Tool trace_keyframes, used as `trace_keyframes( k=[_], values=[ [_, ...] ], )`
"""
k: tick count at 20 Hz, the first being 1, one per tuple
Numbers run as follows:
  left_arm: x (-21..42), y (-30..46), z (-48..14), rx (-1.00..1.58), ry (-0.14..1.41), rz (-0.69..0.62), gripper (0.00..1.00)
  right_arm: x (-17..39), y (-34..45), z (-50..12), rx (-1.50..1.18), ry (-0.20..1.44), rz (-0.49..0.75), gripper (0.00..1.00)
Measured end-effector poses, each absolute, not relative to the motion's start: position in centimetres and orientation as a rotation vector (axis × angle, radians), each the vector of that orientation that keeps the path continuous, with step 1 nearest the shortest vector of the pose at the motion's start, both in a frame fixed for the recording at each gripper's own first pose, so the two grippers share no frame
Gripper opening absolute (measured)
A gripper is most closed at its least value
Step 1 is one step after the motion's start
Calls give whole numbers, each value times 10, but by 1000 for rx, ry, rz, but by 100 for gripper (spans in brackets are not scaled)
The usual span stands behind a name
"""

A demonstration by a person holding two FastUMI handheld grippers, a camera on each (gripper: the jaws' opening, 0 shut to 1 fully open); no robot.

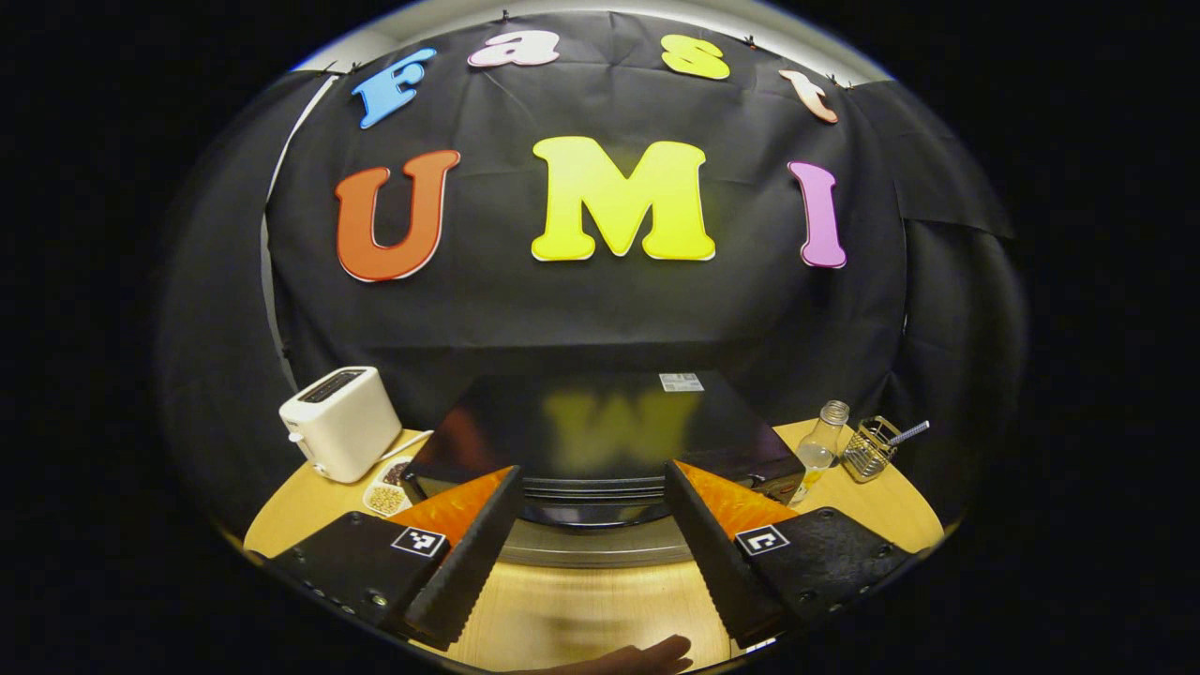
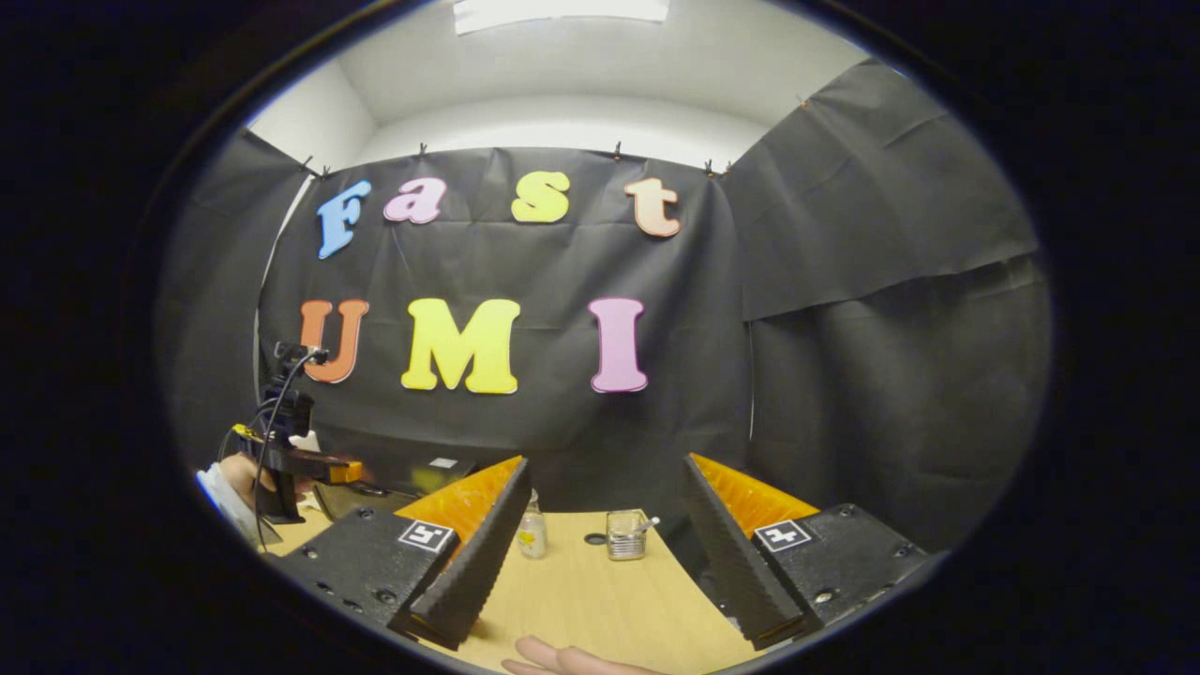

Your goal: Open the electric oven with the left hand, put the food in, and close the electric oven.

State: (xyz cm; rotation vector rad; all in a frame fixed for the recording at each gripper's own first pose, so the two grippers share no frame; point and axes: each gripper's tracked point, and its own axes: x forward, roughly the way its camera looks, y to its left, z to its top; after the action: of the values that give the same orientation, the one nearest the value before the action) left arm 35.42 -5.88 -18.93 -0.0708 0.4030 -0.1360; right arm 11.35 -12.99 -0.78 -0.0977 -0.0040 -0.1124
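Left tongs (image 1: 592, 553) gaping, empty, squared up just short of the closed electric oven (image 1: 600, 441) on the counter (image 1: 581, 619), presumably lining up on its door; right tongs (image 2: 600, 553) also wide open, idle.

The glossy black electric oven (image 1: 600, 427) sits partly behind the left gripper's fingers (image 1: 473, 553) — its front is mostly cut off from sight. In the right gripper view, the oven (image 2: 412, 480) is largely hidden. A small dish of beige food (image 1: 386, 495) is too small to identify.
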Motion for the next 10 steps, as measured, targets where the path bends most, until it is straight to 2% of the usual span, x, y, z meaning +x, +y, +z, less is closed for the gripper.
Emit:
trace_keyframes(
  k=[2, 5, 6, 7, 10],
  values=[
    [361, -65, -195, -69, 413, -158, 96, 113, -129, -7, -94, -8, -110, 99],
    [361, -73, -217, -65, 512, -183, 96, 109, -130, -10, -93, 0, -103, 100],
    [364, -68, -215, -40, 485, -164, 89, 108, -131, -9, -94, -3, -104, 99],
    [368, -65, -219, -33, 499, -163, 97, 107, -133, -6, -98, -9, -112, 99],
    [367, -66, -221, -75, 511, -176, 96, 100, -132, -6, -92, -6, -111, 100]
  ],
)
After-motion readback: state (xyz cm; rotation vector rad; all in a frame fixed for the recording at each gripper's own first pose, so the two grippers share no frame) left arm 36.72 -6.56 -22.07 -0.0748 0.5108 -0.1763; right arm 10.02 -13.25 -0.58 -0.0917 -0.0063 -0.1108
